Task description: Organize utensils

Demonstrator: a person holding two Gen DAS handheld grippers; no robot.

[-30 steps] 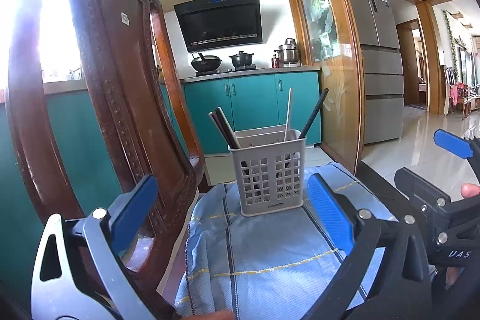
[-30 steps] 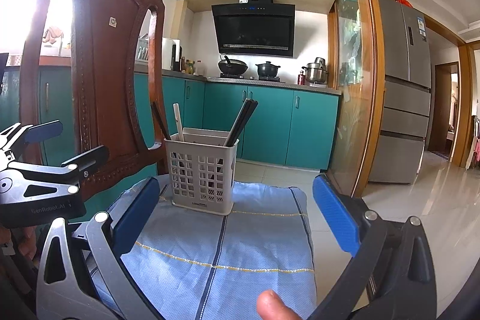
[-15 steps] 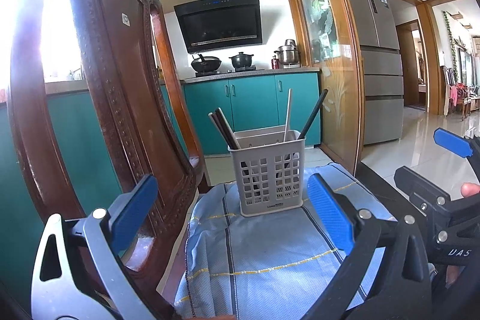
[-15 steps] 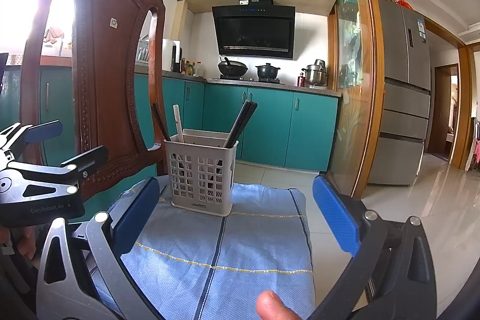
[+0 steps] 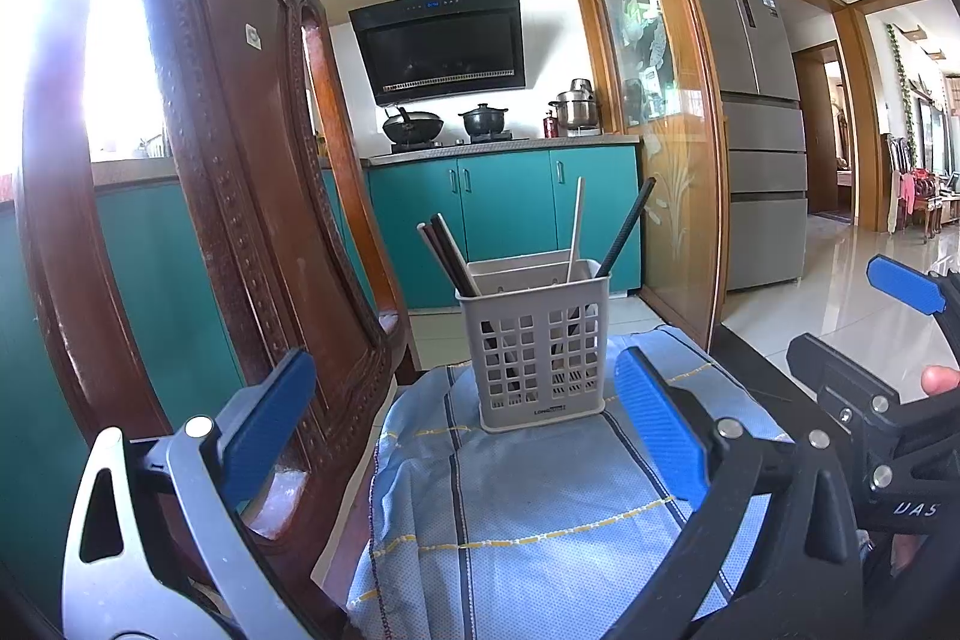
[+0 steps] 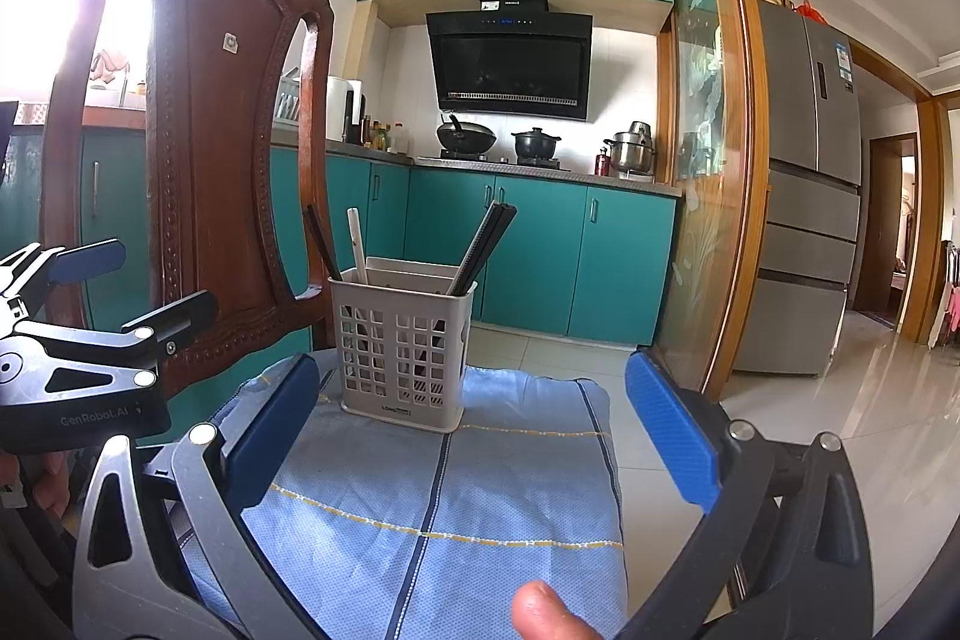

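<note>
A grey slotted utensil basket stands upright on a blue striped cloth. Dark chopsticks, a pale stick and another dark stick lean out of it. My left gripper is open and empty, held back from the basket. My right gripper is likewise open and empty, with the basket a short way ahead. Each gripper shows at the edge of the other's view.
A carved dark wooden chair back rises close on the left, just beside the cloth. Behind are teal kitchen cabinets, a glass door with a wooden frame, a steel fridge and shiny floor tiles to the right.
Almost nothing differs; both views have drifted very slightly, and both grippers stay open and empty.
</note>
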